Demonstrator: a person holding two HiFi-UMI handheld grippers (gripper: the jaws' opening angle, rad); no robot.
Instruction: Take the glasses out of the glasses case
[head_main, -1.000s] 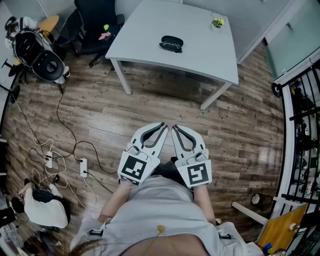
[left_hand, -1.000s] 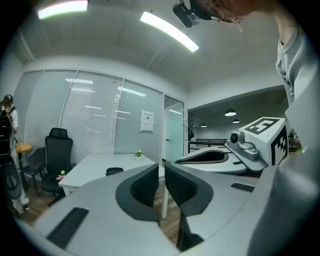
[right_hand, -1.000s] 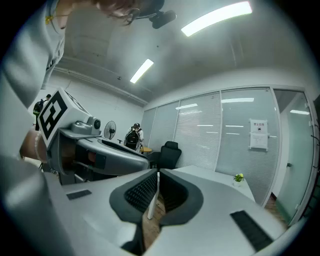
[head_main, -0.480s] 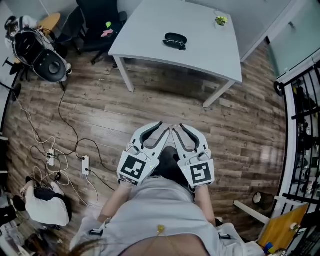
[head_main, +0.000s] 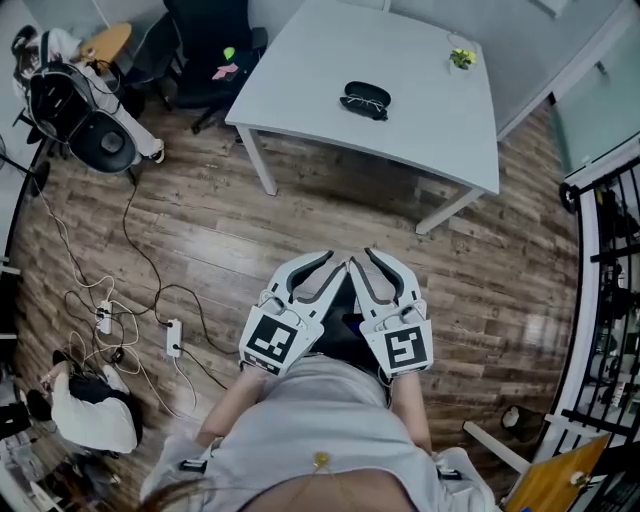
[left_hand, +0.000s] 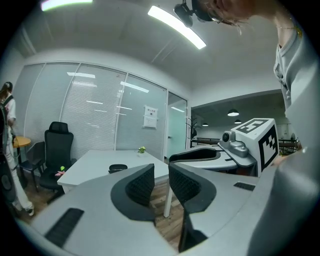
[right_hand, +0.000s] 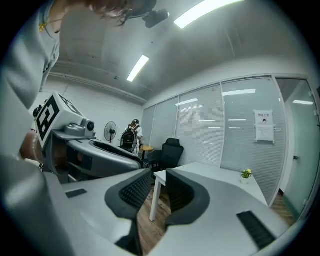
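— Are the glasses (head_main: 362, 105) out?
— Too small to tell; they lie against the dark glasses case (head_main: 368, 94) on the white table (head_main: 430, 125).
— And the grippers?
— Left gripper (head_main: 333, 266) and right gripper (head_main: 364, 264) sit at the waist, tips meeting, well apart from the table. Each has its jaws slightly parted and empty.
— Their views?
— Only the left gripper view catches the case.

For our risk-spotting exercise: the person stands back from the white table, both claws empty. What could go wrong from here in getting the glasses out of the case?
The glasses case sits unheld on the table; pulling the glasses with one claw might drag it along.
The left claw and right claw stand only narrowly apart; unwidened, they may shove the case.
Floor cables lie left of the walk and could catch a foot.
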